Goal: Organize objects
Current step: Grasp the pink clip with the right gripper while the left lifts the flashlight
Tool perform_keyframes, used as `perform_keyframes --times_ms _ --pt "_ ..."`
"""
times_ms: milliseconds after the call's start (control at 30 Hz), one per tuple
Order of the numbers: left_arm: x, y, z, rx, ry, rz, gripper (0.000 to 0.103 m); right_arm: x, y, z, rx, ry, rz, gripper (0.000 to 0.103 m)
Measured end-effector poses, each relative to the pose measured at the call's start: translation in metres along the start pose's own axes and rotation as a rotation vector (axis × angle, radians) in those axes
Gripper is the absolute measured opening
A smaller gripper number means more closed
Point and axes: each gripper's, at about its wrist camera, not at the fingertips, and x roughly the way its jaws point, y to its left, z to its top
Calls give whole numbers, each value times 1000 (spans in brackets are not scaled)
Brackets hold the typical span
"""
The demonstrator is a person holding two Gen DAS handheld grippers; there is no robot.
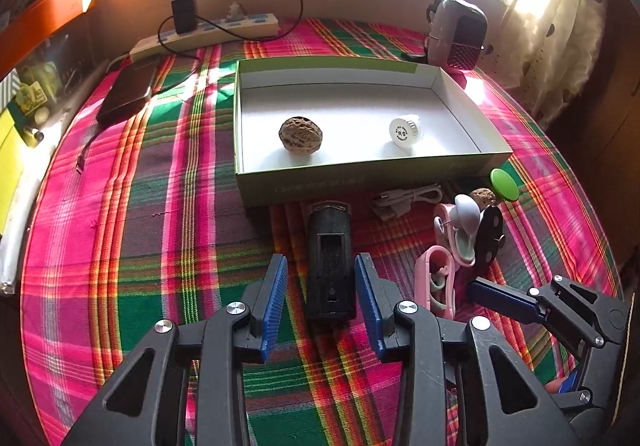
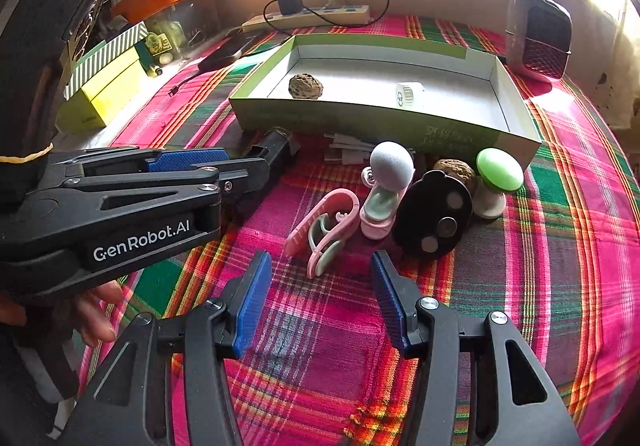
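Note:
A green box (image 1: 360,176) (image 2: 360,118) with a white inside holds a walnut (image 1: 300,135) (image 2: 305,86) and a white cap (image 1: 404,131) (image 2: 409,93). My left gripper (image 1: 321,266) is open, its fingers on either side of a black rectangular device (image 1: 330,262) (image 2: 276,148) lying on the cloth. My right gripper (image 2: 320,266) is open and empty, just short of a pink clip (image 2: 324,232) (image 1: 434,282). Beside it are a pink and white holder (image 2: 384,186), a black oval disc (image 2: 434,220), a second walnut (image 2: 456,170) and a green-topped knob (image 2: 498,178).
A plaid cloth (image 1: 160,246) covers the table. A white cable (image 1: 408,200) lies in front of the box. At the back are a power strip (image 1: 208,34) with a charger, a dark power bank (image 1: 128,94), a small heater (image 2: 538,40), and yellow boxes (image 2: 104,86) at the left.

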Motion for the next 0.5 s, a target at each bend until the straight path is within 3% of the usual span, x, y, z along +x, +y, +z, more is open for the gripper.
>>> perform_keyframes --times_ms 333,500 --pt "8 18 -3 -12 15 9 33 5 5 6 79 -41 -42 52" --pt "10 20 0 -14 15 2 33 6 4 8 103 -52 -73 39"
